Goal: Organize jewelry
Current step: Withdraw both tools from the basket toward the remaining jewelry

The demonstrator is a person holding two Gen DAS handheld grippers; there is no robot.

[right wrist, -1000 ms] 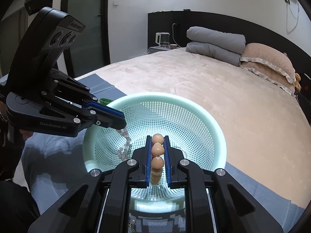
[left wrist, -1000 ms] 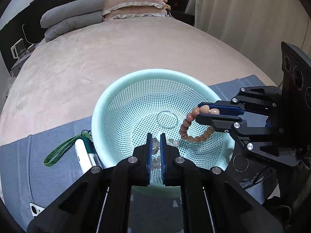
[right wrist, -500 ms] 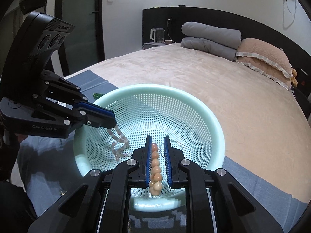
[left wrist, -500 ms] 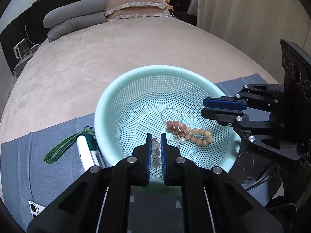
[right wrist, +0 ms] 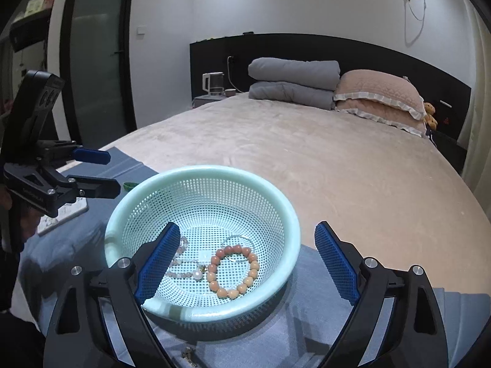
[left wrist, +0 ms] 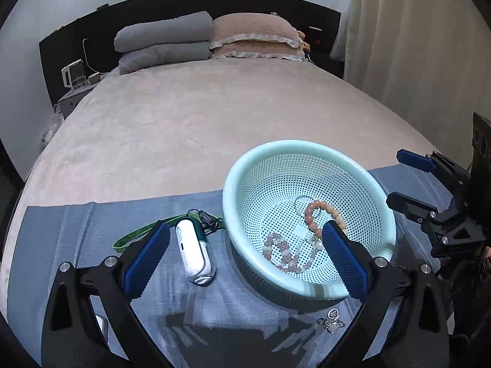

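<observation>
A mint perforated basket sits on a blue cloth on the bed. Inside lie a peach bead bracelet, a pale pink bead bracelet and a thin clear ring. My left gripper is open and empty, raised above the basket's left rim; it shows in the right wrist view. My right gripper is open and empty over the basket; it shows in the left wrist view. Small silver earrings lie on the cloth in front of the basket.
A white and green device with a green lanyard lies left of the basket on the blue cloth. Pillows and folded grey bedding sit at the bed's head. A white tray lies at the left.
Both grippers opened wide and pulled back up. The peach bracelet fell from the right gripper and the pale pink bracelet from the left; both now lie in the basket.
</observation>
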